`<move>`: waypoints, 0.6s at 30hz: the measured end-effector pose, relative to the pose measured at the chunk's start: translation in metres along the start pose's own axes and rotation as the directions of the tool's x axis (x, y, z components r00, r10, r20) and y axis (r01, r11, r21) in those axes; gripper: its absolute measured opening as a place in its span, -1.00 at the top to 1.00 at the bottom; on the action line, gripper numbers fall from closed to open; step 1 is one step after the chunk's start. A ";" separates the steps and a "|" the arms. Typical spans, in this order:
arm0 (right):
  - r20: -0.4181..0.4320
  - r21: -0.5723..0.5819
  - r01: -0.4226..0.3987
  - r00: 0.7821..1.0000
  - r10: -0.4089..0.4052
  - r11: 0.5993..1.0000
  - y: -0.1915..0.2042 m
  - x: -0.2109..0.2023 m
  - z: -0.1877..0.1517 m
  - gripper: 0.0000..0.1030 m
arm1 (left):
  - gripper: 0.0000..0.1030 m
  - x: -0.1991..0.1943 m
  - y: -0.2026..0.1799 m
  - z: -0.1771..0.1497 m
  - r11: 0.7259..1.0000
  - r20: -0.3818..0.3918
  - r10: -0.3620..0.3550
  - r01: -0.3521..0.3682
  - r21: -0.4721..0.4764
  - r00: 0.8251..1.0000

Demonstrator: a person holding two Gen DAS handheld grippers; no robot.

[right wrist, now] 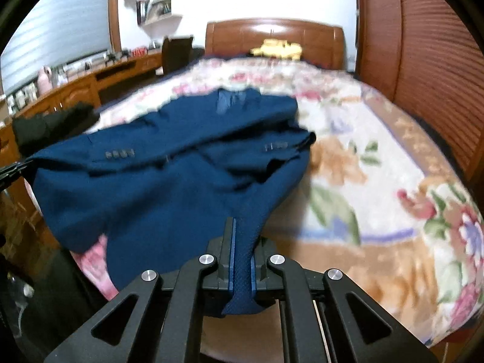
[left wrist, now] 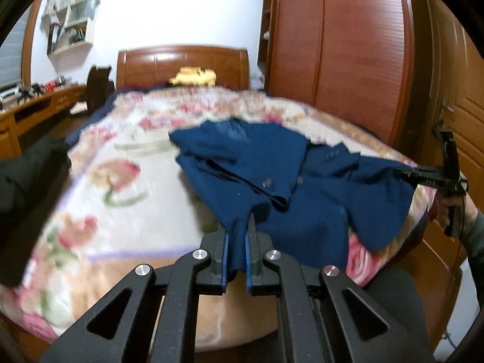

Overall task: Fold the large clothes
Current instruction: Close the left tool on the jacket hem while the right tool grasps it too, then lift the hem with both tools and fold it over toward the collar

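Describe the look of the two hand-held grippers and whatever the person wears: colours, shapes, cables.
Each hand-held gripper, left and right, is matte black, with angular linkage arms that have triangular cut-outs, round silver pivot pins and blue-lined fingers. A thin dark cable hangs by the right one's handle, and the person's sleeve is grey-green.

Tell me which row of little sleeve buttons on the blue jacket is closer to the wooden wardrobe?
On the navy blue suit jacket, the button row at the cuff on the right in the right wrist view is closer to the reddish-brown slatted wardrobe. The other row lies nearer the desk side.
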State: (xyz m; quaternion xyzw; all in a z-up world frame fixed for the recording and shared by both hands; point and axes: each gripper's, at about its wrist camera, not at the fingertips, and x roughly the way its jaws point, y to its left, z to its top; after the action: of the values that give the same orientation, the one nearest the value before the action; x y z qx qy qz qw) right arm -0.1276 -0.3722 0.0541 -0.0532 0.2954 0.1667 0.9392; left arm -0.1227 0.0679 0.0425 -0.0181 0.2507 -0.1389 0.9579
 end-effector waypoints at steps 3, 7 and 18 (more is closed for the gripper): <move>0.069 0.003 0.005 0.998 -0.005 1.000 0.005 -0.016 0.014 0.89 | 0.84 -0.008 0.004 0.018 1.000 0.032 -0.008 0.009 -0.029 0.999; 0.136 -0.003 -0.001 0.991 0.001 1.000 0.014 -0.036 0.028 0.89 | 0.84 -0.022 -0.001 0.038 1.000 0.088 0.001 0.000 -0.005 0.996; 0.288 -0.048 -0.010 0.957 0.023 0.999 0.037 -0.108 0.047 0.90 | 0.85 -0.067 -0.016 0.107 0.997 0.222 0.013 -0.030 0.073 0.975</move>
State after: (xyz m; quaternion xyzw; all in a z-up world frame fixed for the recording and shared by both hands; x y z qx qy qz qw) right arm -0.1981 -0.3585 0.1540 -0.0475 0.1517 0.1873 0.9694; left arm -0.1304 0.0675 0.1692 0.0058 0.1374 -0.1351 0.9812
